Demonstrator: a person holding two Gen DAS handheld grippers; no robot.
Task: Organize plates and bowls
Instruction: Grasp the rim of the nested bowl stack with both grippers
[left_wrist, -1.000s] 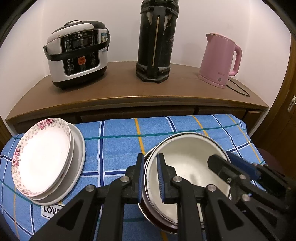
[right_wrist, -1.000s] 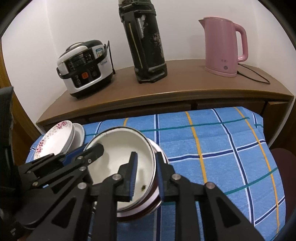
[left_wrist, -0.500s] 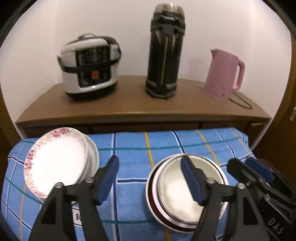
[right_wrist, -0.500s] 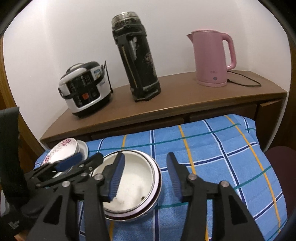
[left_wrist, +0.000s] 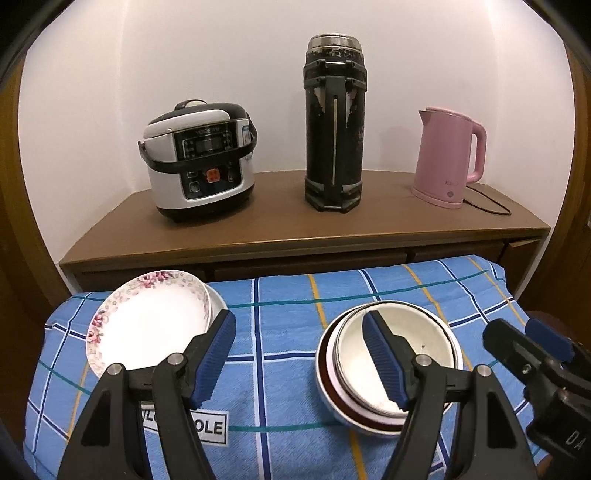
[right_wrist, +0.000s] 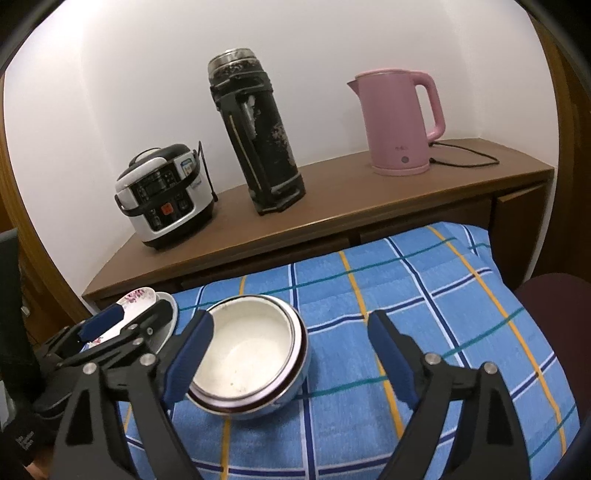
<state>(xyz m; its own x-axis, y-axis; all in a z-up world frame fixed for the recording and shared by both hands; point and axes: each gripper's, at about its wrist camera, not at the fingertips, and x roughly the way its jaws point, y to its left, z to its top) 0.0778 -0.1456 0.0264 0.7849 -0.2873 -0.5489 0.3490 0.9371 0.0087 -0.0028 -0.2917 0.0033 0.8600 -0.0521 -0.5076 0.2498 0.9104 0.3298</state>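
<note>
The left gripper (left_wrist: 299, 354) hangs above the blue plaid cloth (left_wrist: 280, 369), its ribbed blue pads spread wide with nothing between them. The right gripper (right_wrist: 291, 354) is likewise wide open and empty over the same woven fabric. Between and below them sits a stack of round nested bowls (right_wrist: 247, 354): a cream inner bowl with a few dark specks, seated in what seems to be an enamel bowl with a dark maroon rim. To the left, well apart, shallow glossy plates (left_wrist: 147, 325) lie stacked, the top one rimmed in pink flowers. Behind, on the smooth brown wooden sideboard (left_wrist: 295, 229), stand a rounded silver-and-black rice cooker (left_wrist: 199, 162), a tall scuffed black cylindrical thermos (left_wrist: 334, 125) and a matte pink electric kettle (left_wrist: 447, 158).
</note>
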